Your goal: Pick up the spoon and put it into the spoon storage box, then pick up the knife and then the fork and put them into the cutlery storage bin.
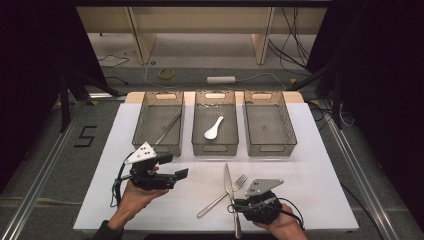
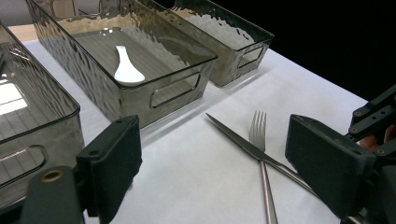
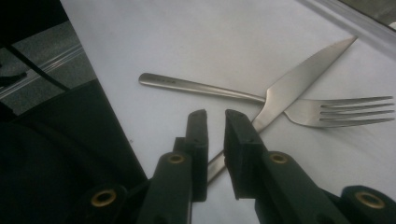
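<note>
The knife lies on the white bench, lower centre of the high view, its long axis near vertical in that frame: blade tip toward the trays, handle toward the bottom edge. It crosses over the fork, whose tines point to the upper right and whose handle trails to the lower left.

In the right gripper view I see the knife running from the upper right down to the centre, its handle passing into the narrow gap between my right gripper jaws. The jaws stand nearly together, a slim slot left between them, and the handle sits in that slot. I judge they are clamped on it, though the contact itself is hidden behind the pads. The fork lies beyond, clear of the jaws.

In the high view the right gripper sits at the knife's handle end, so this hand is by far the nearer. The left gripper hovers to the left of the cutlery, well apart from it. In its own view its jaws stand wide, with nothing between them.

Beyond stand three trays: the left tray holds a slim metal utensil, the middle tray a white spoon, and the right tray appears bare.
</note>
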Motion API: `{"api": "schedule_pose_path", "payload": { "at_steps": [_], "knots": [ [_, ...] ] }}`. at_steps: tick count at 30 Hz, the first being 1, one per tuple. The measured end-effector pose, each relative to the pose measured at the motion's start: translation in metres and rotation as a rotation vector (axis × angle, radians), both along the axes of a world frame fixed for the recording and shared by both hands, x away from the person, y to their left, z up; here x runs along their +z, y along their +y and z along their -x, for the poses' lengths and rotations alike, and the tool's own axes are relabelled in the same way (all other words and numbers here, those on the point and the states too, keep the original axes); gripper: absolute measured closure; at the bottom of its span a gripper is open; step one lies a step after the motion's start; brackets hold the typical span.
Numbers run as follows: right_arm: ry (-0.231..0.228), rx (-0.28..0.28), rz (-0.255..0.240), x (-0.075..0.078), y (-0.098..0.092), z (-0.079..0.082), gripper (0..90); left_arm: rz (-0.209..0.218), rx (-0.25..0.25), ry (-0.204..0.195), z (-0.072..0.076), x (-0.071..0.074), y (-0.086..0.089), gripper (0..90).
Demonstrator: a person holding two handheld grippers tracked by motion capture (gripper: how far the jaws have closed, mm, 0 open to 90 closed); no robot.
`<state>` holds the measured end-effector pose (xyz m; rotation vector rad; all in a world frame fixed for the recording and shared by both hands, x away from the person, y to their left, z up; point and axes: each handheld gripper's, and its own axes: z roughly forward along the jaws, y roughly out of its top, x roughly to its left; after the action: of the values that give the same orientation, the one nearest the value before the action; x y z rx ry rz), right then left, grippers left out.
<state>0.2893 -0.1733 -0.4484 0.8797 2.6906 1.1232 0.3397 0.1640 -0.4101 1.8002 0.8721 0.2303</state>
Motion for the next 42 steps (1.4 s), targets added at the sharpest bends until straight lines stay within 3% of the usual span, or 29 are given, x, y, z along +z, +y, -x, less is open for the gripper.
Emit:
{"api": "schedule_pose_path", "payload": {
  "at_steps": [6,26,30,33,42],
  "knots": [
    [0.019,0.03,0.03,-0.006,0.006,0.002,89.8,-0.006,0.001,-0.007,0.004,-0.002,0.0,17.9],
    [0.079,0.136,0.131,-0.025,0.022,0.003,90.0,-0.027,-0.019,-0.014,0.008,-0.005,-0.003,16.7],
    [0.085,0.14,0.153,-0.028,0.025,0.004,90.0,-0.031,-0.012,-0.034,0.009,-0.005,-0.001,16.5],
    [0.089,0.133,0.153,-0.028,0.025,0.004,90.0,-0.017,-0.007,-0.035,0.009,-0.005,0.001,16.5],
    [0.097,0.124,0.192,-0.025,0.023,0.004,90.0,-0.031,-0.009,-0.037,0.01,-0.006,0.001,16.5]
  ]
}}
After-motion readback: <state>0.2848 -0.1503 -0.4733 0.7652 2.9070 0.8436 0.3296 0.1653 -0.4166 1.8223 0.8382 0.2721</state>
